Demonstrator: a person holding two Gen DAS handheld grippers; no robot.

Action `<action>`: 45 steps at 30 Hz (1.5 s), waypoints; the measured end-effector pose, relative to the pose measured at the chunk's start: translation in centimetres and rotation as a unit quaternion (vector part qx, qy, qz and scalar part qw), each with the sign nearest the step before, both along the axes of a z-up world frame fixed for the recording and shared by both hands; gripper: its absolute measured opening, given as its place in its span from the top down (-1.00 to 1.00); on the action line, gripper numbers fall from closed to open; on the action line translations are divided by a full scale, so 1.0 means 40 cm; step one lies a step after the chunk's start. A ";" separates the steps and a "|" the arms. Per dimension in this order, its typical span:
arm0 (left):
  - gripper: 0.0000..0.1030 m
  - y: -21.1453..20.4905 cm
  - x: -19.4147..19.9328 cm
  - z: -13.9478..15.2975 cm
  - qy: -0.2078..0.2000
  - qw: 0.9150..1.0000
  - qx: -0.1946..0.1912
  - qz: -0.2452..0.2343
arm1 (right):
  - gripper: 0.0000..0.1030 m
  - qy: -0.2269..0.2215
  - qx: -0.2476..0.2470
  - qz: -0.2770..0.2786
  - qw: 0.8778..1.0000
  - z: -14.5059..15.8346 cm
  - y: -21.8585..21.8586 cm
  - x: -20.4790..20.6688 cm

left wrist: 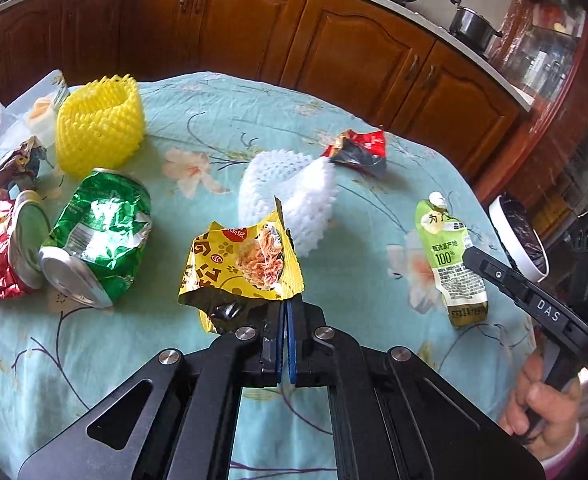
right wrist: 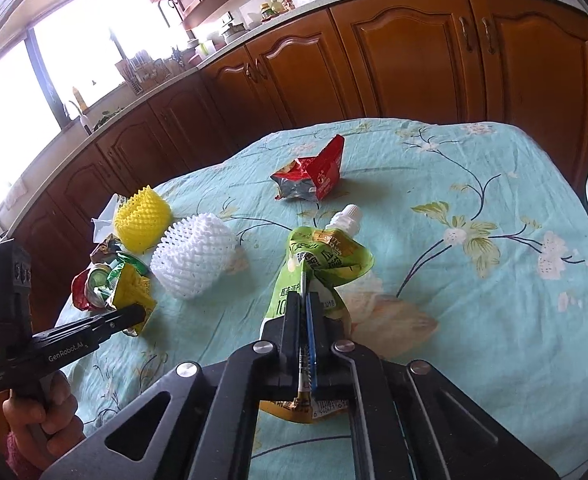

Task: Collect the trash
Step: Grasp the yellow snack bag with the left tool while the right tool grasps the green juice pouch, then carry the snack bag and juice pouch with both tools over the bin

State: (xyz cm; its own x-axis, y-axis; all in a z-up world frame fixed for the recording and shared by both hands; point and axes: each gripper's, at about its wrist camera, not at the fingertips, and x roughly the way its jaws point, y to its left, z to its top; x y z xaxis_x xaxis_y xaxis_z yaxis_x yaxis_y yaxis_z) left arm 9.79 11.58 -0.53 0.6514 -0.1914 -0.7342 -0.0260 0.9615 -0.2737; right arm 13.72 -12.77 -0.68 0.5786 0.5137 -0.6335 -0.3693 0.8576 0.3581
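Wooden cabinets (left wrist: 358, 52) back a floral tablecloth (left wrist: 221, 120). Green pouch (right wrist: 322, 264), right of the white foam net (right wrist: 193, 256), spout pointing away, clenched lengthwise in right gripper (right wrist: 306, 300). Left gripper (left wrist: 285, 304) grips yellow wrapper (left wrist: 237, 264).

Blown-out daylight from the window (right wrist: 33, 60); sharp centre, fisheye bending, dark vignetted edges.

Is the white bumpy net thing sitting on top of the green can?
No, the white foam net rests on the tablecloth by itself, well apart from the crushed green can.
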 end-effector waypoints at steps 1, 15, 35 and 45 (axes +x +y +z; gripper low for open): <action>0.99 -0.015 0.000 0.008 -0.003 1.000 -0.002 -0.009 | 0.96 -0.003 0.001 -0.001 1.000 0.006 -0.008 -0.004; 0.99 -0.230 0.050 0.053 -0.014 0.994 -0.012 -0.111 | 0.96 -0.018 0.016 -0.057 0.998 0.048 -0.184 -0.052; 0.99 -0.523 0.114 0.098 -0.025 0.973 0.009 -0.228 | 0.96 -0.041 0.026 -0.167 0.985 0.091 -0.466 -0.105; 0.99 -0.632 0.145 0.121 -0.030 0.965 0.018 -0.261 | 0.96 -0.046 0.030 -0.198 0.979 0.099 -0.554 -0.110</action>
